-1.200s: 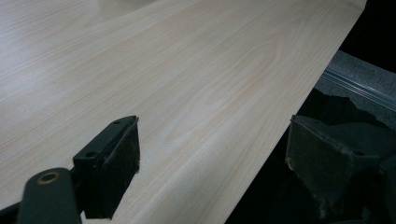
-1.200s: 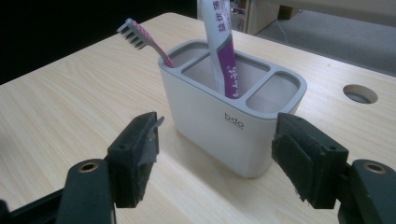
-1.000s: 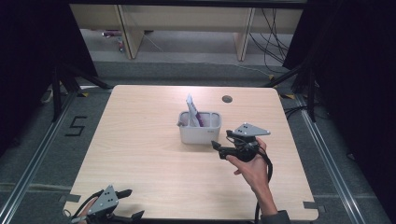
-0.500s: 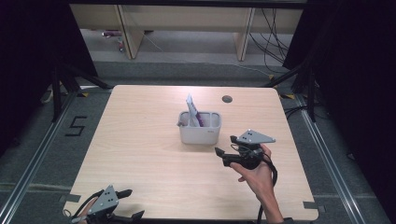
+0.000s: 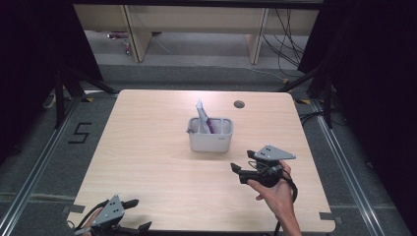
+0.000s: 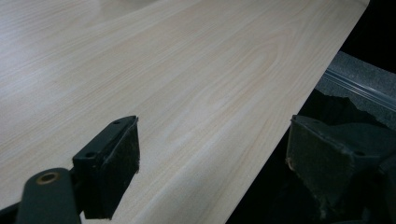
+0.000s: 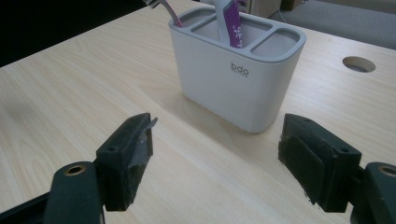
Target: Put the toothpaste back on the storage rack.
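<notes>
One holder [image 5: 210, 135], one tube [image 5: 203, 117], one toothbrush [image 7: 164, 8], two tools

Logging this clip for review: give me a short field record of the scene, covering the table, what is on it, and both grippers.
surface: light wood table with a round hole near its far edge
holder: white three-compartment holder, upright, mid-table
contents: purple and white tube in the middle compartment; pink-handled item in an end compartment
left gripper: open, at the table's near edge, holding nothing
right gripper: open, aimed at the holder, apart from it

Pale wood-grain table [image 5: 147, 162] — white holder [image 7: 236, 79], grey-rimmed — purple-and-white tube [image 7: 231, 23].
</notes>
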Demonstrator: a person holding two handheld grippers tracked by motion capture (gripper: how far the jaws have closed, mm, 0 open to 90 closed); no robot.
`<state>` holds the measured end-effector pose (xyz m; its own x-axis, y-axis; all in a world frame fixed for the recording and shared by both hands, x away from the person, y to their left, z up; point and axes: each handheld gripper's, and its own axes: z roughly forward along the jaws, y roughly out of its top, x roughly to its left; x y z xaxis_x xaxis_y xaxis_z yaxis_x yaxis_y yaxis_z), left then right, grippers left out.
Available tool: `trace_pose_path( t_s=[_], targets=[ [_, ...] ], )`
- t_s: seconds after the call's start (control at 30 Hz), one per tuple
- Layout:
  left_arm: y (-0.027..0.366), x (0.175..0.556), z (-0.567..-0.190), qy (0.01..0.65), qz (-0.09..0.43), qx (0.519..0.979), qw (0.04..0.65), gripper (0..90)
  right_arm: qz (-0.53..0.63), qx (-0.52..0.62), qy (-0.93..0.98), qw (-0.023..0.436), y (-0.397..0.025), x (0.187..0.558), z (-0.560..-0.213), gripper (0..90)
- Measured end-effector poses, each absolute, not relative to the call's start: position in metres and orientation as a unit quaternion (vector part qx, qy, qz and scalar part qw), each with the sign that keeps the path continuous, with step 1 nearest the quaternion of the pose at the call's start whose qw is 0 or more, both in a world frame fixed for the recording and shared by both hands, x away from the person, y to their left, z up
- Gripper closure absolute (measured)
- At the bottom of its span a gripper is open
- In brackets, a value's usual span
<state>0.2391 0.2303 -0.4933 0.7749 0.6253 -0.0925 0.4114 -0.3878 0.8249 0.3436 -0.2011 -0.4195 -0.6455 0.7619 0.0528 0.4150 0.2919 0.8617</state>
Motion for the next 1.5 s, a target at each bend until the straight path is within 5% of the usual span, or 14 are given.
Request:
trace_pose_path(
  t_s=[1.5],
  targets=[
    [0.229,0.239,-0.491,0.318,0.123,0.822,0.457,16.4,0.443,0.386,0.795,0.148,-0.219,0.294,-0.471,24.2]
  ],
)
